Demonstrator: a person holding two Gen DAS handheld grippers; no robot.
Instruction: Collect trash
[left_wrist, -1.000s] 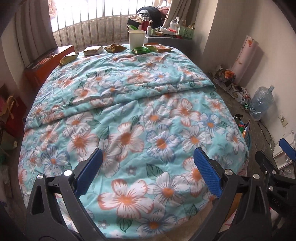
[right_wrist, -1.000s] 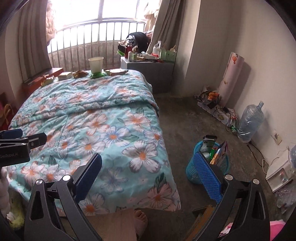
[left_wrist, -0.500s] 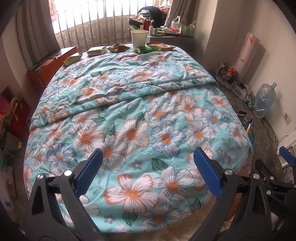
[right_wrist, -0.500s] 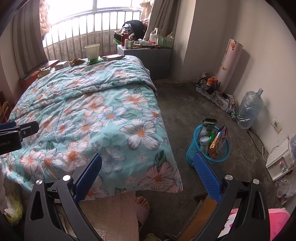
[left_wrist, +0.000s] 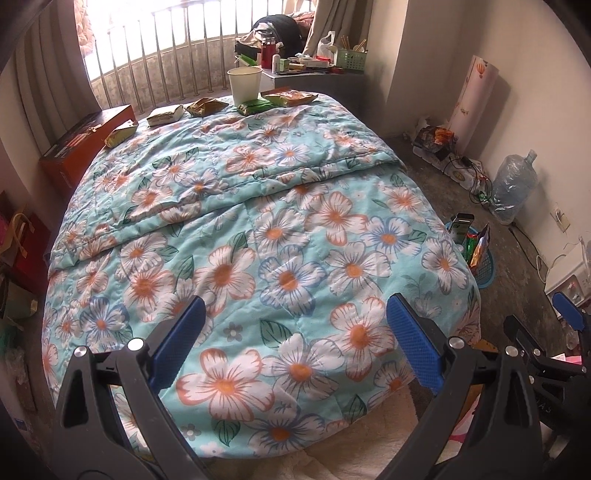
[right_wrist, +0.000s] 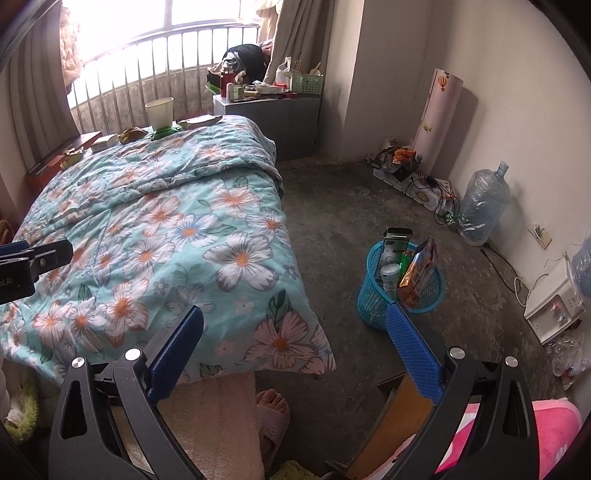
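Several snack wrappers (left_wrist: 205, 106) and a white paper cup (left_wrist: 244, 85) lie at the far end of the floral bed (left_wrist: 258, 236); the cup also shows in the right wrist view (right_wrist: 160, 112). A blue trash basket (right_wrist: 400, 291) holding packets stands on the floor right of the bed, also seen in the left wrist view (left_wrist: 480, 258). My left gripper (left_wrist: 295, 343) is open and empty above the bed's near end. My right gripper (right_wrist: 293, 350) is open and empty above the bed's near right corner, left of the basket.
A grey cabinet (right_wrist: 280, 110) with clutter stands beyond the bed. A water bottle (right_wrist: 484, 203), cables and a rolled paper (right_wrist: 436, 110) line the right wall. A red box (left_wrist: 85, 147) sits left of the bed. A slippered foot (right_wrist: 271, 413) is below.
Both grippers have drawn back from the bed and risen a little, so more of the bed's near end and the floor shows. Both stay open and empty.
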